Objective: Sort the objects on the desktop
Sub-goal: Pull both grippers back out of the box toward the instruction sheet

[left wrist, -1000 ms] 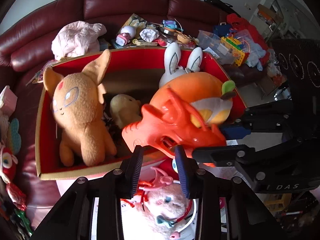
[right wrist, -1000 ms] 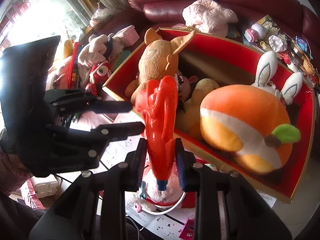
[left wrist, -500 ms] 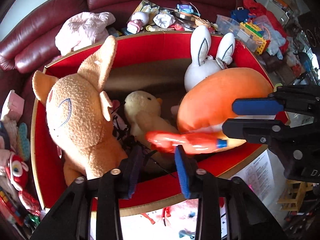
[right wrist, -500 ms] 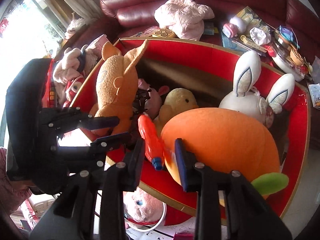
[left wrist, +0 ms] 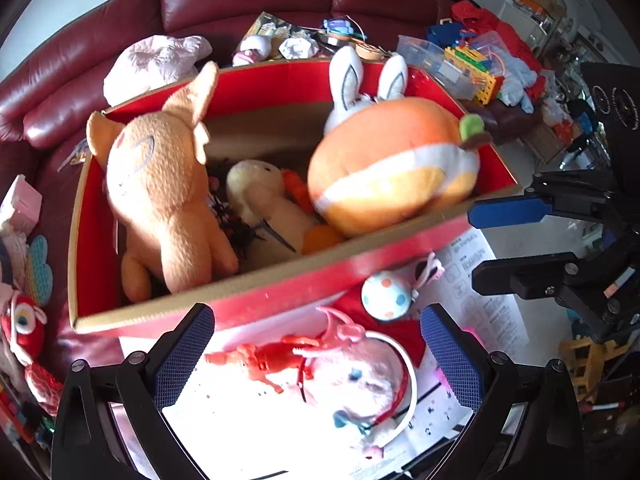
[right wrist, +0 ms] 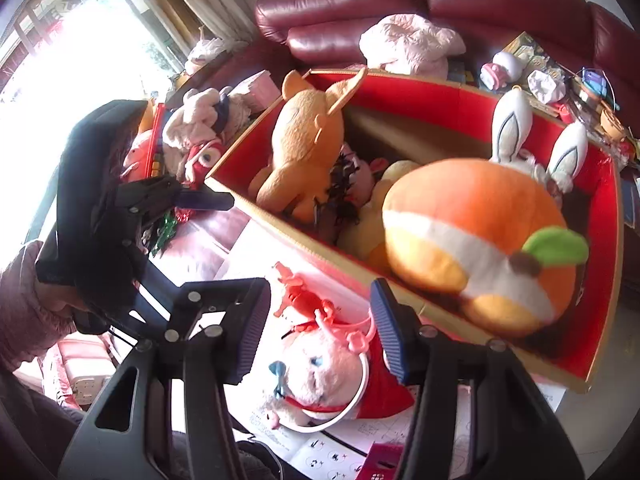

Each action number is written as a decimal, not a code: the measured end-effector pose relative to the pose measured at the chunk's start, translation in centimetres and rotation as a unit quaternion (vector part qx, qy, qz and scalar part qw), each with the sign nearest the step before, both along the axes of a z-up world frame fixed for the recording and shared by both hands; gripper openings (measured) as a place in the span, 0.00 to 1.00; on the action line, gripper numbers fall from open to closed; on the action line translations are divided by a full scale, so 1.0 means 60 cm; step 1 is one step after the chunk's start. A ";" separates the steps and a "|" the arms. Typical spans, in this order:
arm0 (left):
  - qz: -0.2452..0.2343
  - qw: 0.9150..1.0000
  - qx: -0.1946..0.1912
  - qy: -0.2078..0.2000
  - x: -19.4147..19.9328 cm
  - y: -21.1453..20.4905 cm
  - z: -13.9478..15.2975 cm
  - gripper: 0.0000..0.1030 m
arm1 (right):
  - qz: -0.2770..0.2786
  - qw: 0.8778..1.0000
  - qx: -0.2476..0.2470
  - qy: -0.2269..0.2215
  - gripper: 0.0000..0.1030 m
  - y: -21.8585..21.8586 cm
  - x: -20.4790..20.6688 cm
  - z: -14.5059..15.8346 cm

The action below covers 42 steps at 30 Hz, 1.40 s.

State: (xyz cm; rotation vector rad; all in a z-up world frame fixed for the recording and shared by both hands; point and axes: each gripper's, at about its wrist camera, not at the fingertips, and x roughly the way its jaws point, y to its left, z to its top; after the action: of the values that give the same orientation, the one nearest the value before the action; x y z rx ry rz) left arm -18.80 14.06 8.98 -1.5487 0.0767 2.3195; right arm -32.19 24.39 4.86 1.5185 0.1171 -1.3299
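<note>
A red cardboard box [left wrist: 280, 276] [right wrist: 440, 92] holds an orange fox plush [left wrist: 160, 188] [right wrist: 304, 148], a yellow duck plush [left wrist: 264, 196], a white rabbit [left wrist: 360, 80] [right wrist: 516, 128] and a big orange fruit plush [left wrist: 392, 176] [right wrist: 476, 236]. An orange toy piece [left wrist: 296, 188] lies between duck and fruit plush. On the desk in front lie a pink plush with a white hoop [left wrist: 360, 376] [right wrist: 320, 372] and a small red plastic toy [left wrist: 264, 360] [right wrist: 296, 292]. My left gripper [left wrist: 316, 352] is open and empty above them. My right gripper [right wrist: 320, 332] is open and empty over the pink plush.
A dark red sofa [left wrist: 240, 0] behind the box carries a pink garment [left wrist: 152, 64], small toys and a clear bin of bricks [left wrist: 460, 64]. A spotted ball [left wrist: 386, 294] and printed paper sheets [left wrist: 480, 300] lie by the box. More plush toys [right wrist: 200, 136] sit at left.
The right gripper let the orange toy gun go into the box and opened. Both grippers pulled back from over the box to above the desk, and both now stand wide open.
</note>
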 end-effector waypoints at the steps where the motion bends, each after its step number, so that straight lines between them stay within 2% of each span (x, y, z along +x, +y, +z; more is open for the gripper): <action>1: -0.006 1.000 -0.003 -0.007 0.013 0.003 -0.010 1.00 | 0.006 1.000 0.006 -0.003 0.51 0.007 0.012 -0.006; 4: -0.023 0.999 -0.014 -0.030 0.050 0.012 -0.044 1.00 | 0.016 0.999 0.027 -0.017 0.51 0.025 0.043 -0.028; 9: -0.018 0.997 -0.023 -0.067 0.088 0.010 -0.097 1.00 | 0.020 0.997 0.058 -0.036 0.51 0.041 0.077 -0.061; 19: 0.007 0.995 -0.025 -0.099 0.117 -0.021 -0.152 1.00 | 0.015 0.994 0.095 -0.051 0.50 0.057 0.113 -0.100; 24: 0.005 0.993 -0.025 -0.112 0.121 -0.018 -0.174 1.00 | 0.009 0.990 0.131 -0.053 0.50 0.076 0.122 -0.131; 33: -0.012 0.993 0.003 -0.116 0.102 0.044 -0.223 1.00 | -0.047 0.979 0.189 -0.053 0.50 0.136 0.121 -0.201; 38: -0.034 0.991 0.007 -0.132 0.105 0.090 -0.249 1.00 | -0.047 0.975 0.210 -0.059 0.49 0.160 0.136 -0.236; 42: -0.064 0.988 0.006 -0.139 0.114 0.122 -0.257 1.00 | -0.054 0.966 0.247 -0.061 0.49 0.212 0.139 -0.262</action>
State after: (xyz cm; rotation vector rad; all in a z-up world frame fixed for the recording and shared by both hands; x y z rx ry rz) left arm -11.94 21.36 -6.42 -1.7898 0.0886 1.9839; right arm -23.87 37.11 -10.85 2.0474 0.3090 -1.3503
